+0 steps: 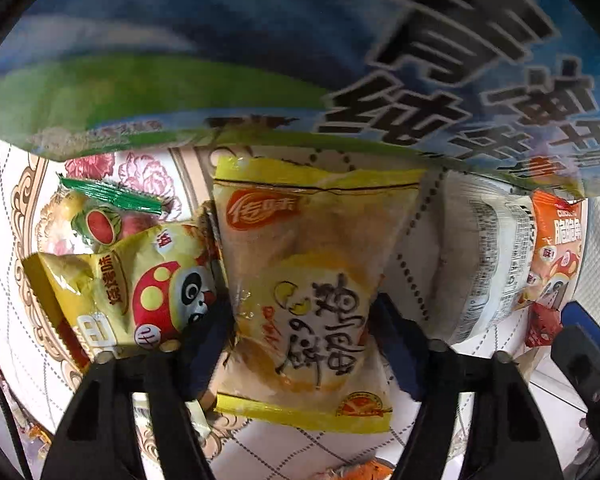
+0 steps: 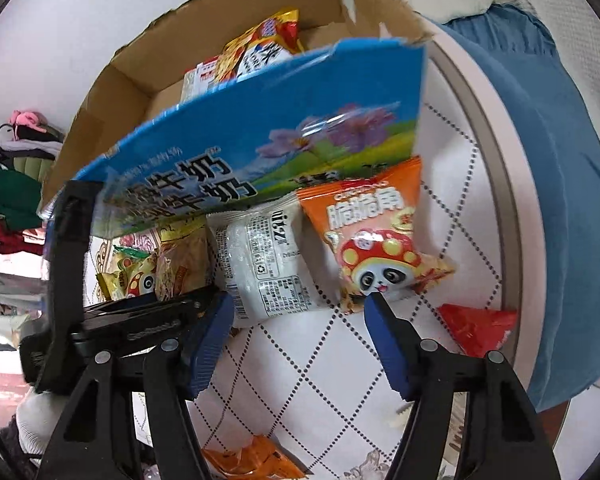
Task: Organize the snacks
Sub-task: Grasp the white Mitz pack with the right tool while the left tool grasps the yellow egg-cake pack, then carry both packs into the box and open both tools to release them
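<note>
My left gripper [image 1: 302, 336] points down at the table, its blue pads pressed on both sides of a yellow and beige cake packet [image 1: 300, 280], which pinches in between them. My right gripper [image 2: 298, 332] stands open over a white packet [image 2: 268, 272]. Its left pad is at that packet's corner and its right fingertip [image 2: 374, 304] touches the bottom edge of an orange panda packet [image 2: 376, 240]. Behind them is a cardboard box [image 2: 112, 80] with snacks [image 2: 260, 48] inside, and its blue printed flap [image 2: 280, 120] hangs over the packets.
A yellow panda packet [image 1: 140, 292] and a green-edged watermelon sweet [image 1: 104, 212] lie left of the cake packet. A red packet [image 2: 476, 328] and an orange one [image 2: 252, 460] lie nearer me. The round table's rim [image 2: 496, 160] borders blue bedding [image 2: 560, 200]. Clothes [image 2: 12, 184] are piled at the left.
</note>
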